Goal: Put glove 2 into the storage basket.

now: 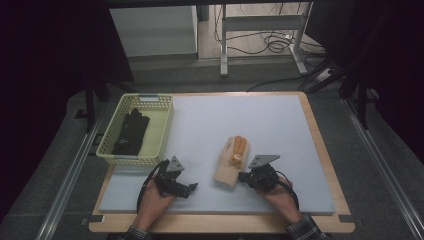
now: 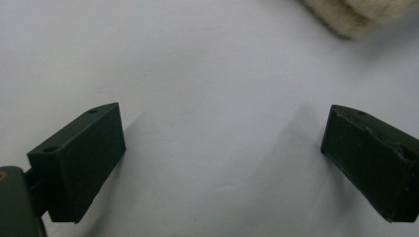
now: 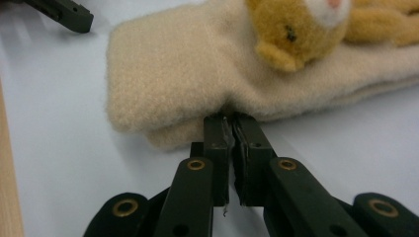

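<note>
The step in hand looks like the pick-up of the cream mitten (image 1: 231,162), the fuzzy one with a small tan bear face sewn on its back. It lies flat on the pale mat (image 1: 260,125) that covers the bench, near the front and a little right of the middle, its cuff towards the person and its tip pointing away.

The right gripper (image 1: 244,176) sits at the cuff's right-hand edge. In the right gripper view the two black jaws are drawn together, nearly touching, with their tips pushed into the edge of the mitten (image 3: 207,74) where the fleece folds over. It looks as if they have pinched a bit of that edge, though the fabric hides the tips themselves, so I judge it a grip on the mitten rather than see it outright.

The left gripper (image 1: 189,187) rests low on the mat to the left of the mitten, close by but apart from it. Its jaws stand wide apart with only bare mat between them, and the mitten's corner (image 2: 356,17) lies well ahead of them.

A yellow basket (image 1: 162,125) stands at the mat's left edge with a black glove (image 1: 131,131) already in it. My guess is the next move calls for a clean lift, checking that the pinch holds both layers, then a carry leftwards over the basket rim.
</note>
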